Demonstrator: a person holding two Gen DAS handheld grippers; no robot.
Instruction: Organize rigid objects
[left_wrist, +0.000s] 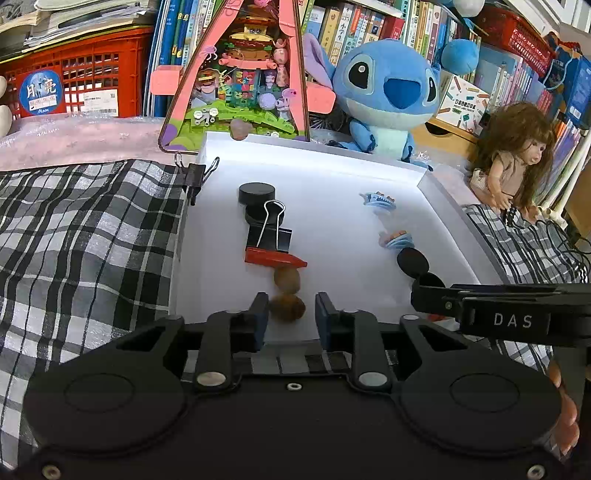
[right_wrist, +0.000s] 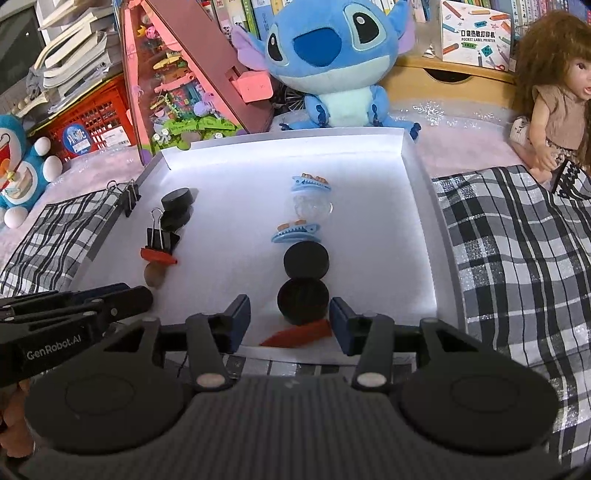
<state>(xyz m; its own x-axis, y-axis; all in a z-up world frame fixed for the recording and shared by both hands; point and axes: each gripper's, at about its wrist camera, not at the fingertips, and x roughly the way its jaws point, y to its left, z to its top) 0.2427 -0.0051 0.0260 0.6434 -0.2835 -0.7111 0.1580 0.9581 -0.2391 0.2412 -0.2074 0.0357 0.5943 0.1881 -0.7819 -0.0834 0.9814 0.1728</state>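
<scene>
Left hand-held gripper (left_wrist: 291, 314), left wrist view: its blue pads stood slightly apart with a brown nut (left_wrist: 287, 308) between them, neither pad visibly pressing on it. Just ahead, inside the white tray (left_wrist: 369, 162), a second nut (left_wrist: 287, 280), a red piece (left_wrist: 275, 257), a black binder clip (left_wrist: 271, 230) and two black discs (left_wrist: 257, 192) formed a line running away from the fingertips. Farther right lay two blue shark clips (left_wrist: 378, 201). The right hand-held gripper entered from the right edge.

Right hand-held gripper (right_wrist: 290, 319), right wrist view: its jaws stood wide apart, flanking a black disc (right_wrist: 303, 300) without touching it; an orange-red piece (right_wrist: 295, 335) lay just below the disc. Ahead came another black disc (right_wrist: 306, 260), a shark clip (right_wrist: 297, 233), a clear ball (right_wrist: 312, 208) and a second shark clip (right_wrist: 310, 184). The left-hand line lay well off to the left.
</scene>
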